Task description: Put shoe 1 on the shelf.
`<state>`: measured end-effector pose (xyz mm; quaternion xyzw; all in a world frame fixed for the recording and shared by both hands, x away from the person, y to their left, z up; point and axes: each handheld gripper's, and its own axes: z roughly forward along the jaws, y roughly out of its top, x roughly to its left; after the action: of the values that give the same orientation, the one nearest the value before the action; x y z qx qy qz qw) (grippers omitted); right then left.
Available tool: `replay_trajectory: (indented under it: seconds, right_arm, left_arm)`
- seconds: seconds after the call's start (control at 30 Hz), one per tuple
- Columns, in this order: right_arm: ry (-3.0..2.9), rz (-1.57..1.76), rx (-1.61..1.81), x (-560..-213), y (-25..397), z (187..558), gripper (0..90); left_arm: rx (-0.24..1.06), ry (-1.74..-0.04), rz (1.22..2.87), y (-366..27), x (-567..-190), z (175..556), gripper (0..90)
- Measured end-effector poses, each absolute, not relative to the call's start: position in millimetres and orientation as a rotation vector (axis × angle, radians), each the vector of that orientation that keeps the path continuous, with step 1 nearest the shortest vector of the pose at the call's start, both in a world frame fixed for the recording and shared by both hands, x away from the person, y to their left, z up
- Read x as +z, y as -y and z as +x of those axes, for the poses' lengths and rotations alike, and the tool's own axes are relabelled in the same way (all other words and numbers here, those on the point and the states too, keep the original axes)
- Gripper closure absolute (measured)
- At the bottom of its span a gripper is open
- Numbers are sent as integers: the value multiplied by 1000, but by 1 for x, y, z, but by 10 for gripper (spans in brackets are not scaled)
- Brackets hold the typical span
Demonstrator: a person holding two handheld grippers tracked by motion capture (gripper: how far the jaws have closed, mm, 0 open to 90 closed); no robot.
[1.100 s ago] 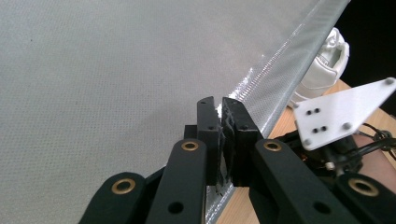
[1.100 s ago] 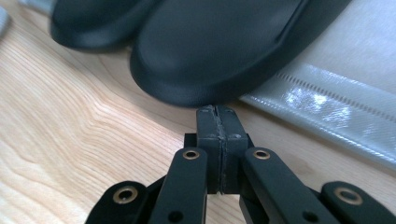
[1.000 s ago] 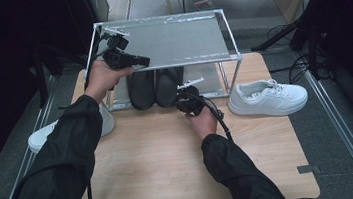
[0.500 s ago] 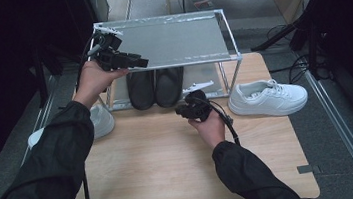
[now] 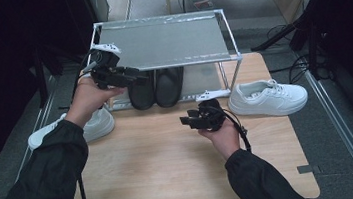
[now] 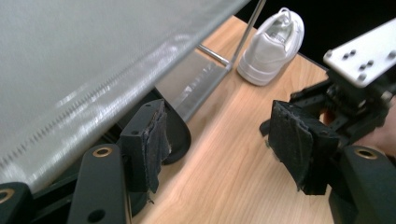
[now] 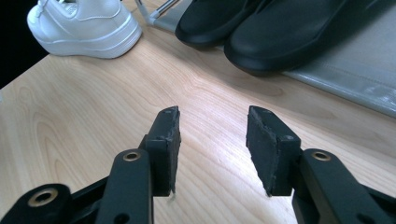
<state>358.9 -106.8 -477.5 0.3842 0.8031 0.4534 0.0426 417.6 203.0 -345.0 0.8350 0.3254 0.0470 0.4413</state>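
Nearest the table's (image 5: 173,180) near edge, the right gripper (image 5: 192,120) hovered low over the bare wood, its jaws spread with nothing between them, aimed toward the table's left side. Farther in, the left gripper (image 5: 134,76) was raised at the front left corner of the metal rack (image 5: 168,42), its jaws likewise spread and empty (the right gripper view and left gripper view each showed a clear gap between the pads).

The pair of black shoes (image 5: 157,86) stood side by side on the rack's lower shelf, just beside the left gripper, under the mesh top. Their long axes ran from the table's near edge toward its far edge, with the rounded ends facing the near edge; whether these were toes or heels could not be told for certain. They looked light, with a smooth, somewhat stiff upper and a firm sole, probably a little slippery against the pads; a hold across the rounded near end or the side wall seemed the soundest.

A white sneaker (image 5: 269,98) lay near the right edge, long axis across the table. Another white sneaker (image 5: 87,127) overhung the left edge.
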Motion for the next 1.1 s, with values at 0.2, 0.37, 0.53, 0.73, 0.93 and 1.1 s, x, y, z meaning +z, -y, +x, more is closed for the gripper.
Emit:
replay_trajectory:
  seconds: [0.2,0.37,0.53,0.73,0.93,1.1]
  right_arm:
    - [-2455,1189,1371,-472,119,352,514]
    - [-2455,1167,1392,-468,130,341,477]
    - [-2469,1159,1389,-469,137,331,476]
    - [-2471,1136,1386,-466,145,320,473]
    - [-2453,1145,1402,-463,163,310,464]
    - [-2459,1156,1376,-467,174,306,463]
  left_arm:
    - [120,-795,2074,-208,-356,406,374]
    - [117,-803,2070,-212,-369,397,371]
    - [113,-786,2082,-213,-383,387,376]
    - [98,-780,2070,-217,-397,370,390]
    - [83,-787,2063,-225,-408,357,477]
    - [102,-792,2050,-232,-417,350,494]
